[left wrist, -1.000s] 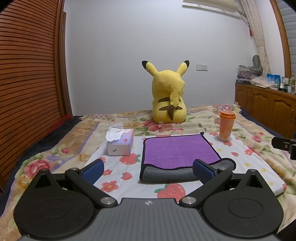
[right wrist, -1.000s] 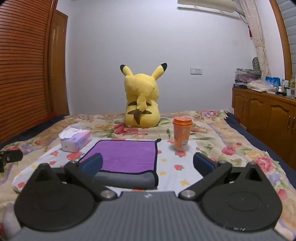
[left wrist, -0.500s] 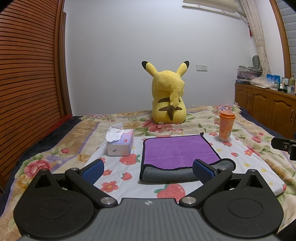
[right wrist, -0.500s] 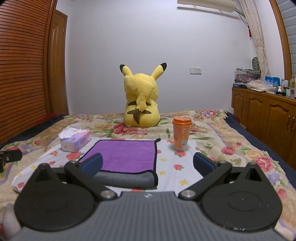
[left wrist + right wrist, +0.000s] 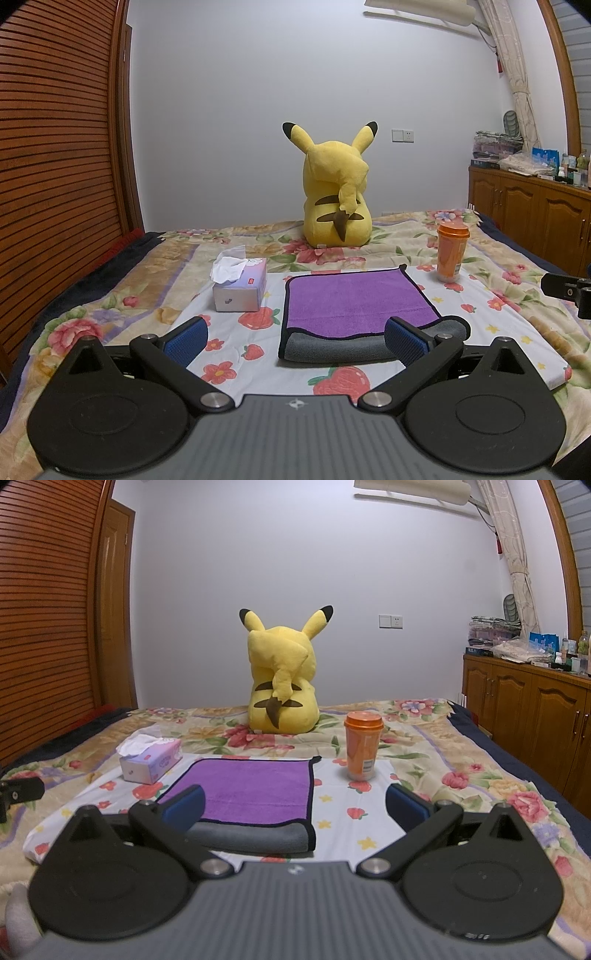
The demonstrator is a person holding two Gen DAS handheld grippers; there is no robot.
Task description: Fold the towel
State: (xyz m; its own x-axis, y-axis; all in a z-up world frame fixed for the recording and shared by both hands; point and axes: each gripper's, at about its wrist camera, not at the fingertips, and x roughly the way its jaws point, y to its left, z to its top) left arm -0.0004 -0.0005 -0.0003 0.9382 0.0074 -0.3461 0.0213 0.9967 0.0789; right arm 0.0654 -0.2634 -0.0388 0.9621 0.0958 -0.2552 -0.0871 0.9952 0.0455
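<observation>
A purple towel with a grey underside and black trim lies folded on the floral bed sheet; its grey fold faces me. It also shows in the right wrist view. My left gripper is open and empty, hovering just short of the towel's near edge. My right gripper is open and empty, near the towel's near right corner. Each gripper's body shows at the edge of the other's view.
A tissue box sits left of the towel. An orange cup stands to its right. A yellow plush toy sits behind. A wooden cabinet lines the right wall, and a slatted wooden wall the left.
Both grippers stay open and almost still; the views shift only slightly. The towel has not moved.
</observation>
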